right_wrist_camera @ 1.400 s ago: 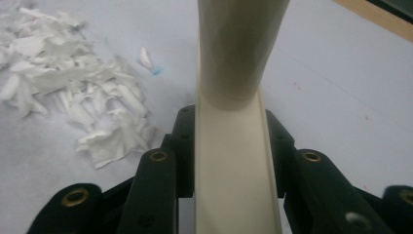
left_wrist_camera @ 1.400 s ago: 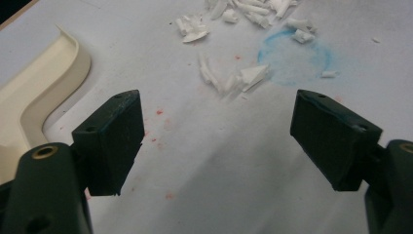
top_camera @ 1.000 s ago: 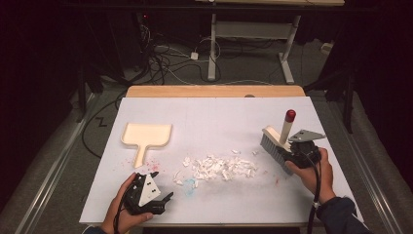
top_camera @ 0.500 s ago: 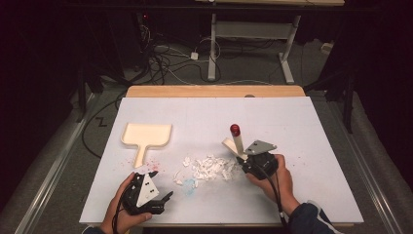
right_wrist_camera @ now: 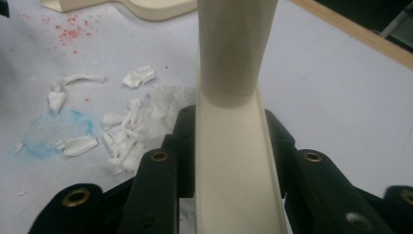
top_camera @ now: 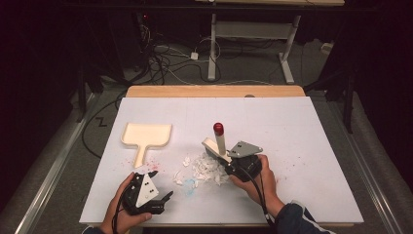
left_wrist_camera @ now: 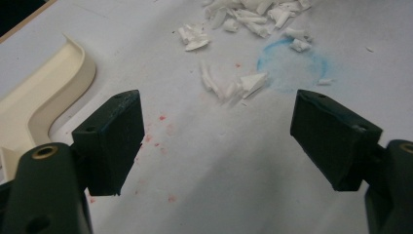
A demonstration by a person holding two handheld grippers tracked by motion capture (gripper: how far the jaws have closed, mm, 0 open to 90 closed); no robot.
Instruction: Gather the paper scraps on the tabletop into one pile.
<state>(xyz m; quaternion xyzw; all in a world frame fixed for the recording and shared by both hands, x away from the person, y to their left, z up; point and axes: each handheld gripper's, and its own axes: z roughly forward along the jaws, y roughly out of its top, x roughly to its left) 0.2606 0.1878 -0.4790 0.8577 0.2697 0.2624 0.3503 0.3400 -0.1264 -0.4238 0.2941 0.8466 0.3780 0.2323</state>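
Here, right gripper (top_camera: 225, 163) is clamped on the cream brush (top_camera: 217, 146), jaws pressed tight against both sides of its flat back in the right gripper view, w/ the round handle (right_wrist_camera: 236, 44) rising straight ahead of the cam. In the high view the brush handle stands up, red tip (top_camera: 218, 128) on top, head down at the right edge of the scrap pile (top_camera: 204, 168). Scraps are torn white bits, bunched just left of the brush, a few strays spread further left toward a faint blue ring stain (left_wrist_camera: 292, 61) on the table (top_camera: 292, 126). Right hand (top_camera: 255, 178) sits just right of the pile, sleeve coming in from the bottom edge. Left gripper (top_camera: 157, 187) is left of and nearer than the pile, close to the table's near edge; its jaws stand wide apart w/ nothing between them, just bare table and small red specks under them in the left gripper view. Left hand (top_camera: 124, 204) wraps the gripper body. Dustpan (top_camera: 146, 135) lies flat well left of the pile and a bit beyond it, handle pointing toward the left gripper, apart from the scraps; its curved rim shows at the left of the left gripper view (left_wrist_camera: 53, 83). Red speckles dot the table between dustpan handle and pile.
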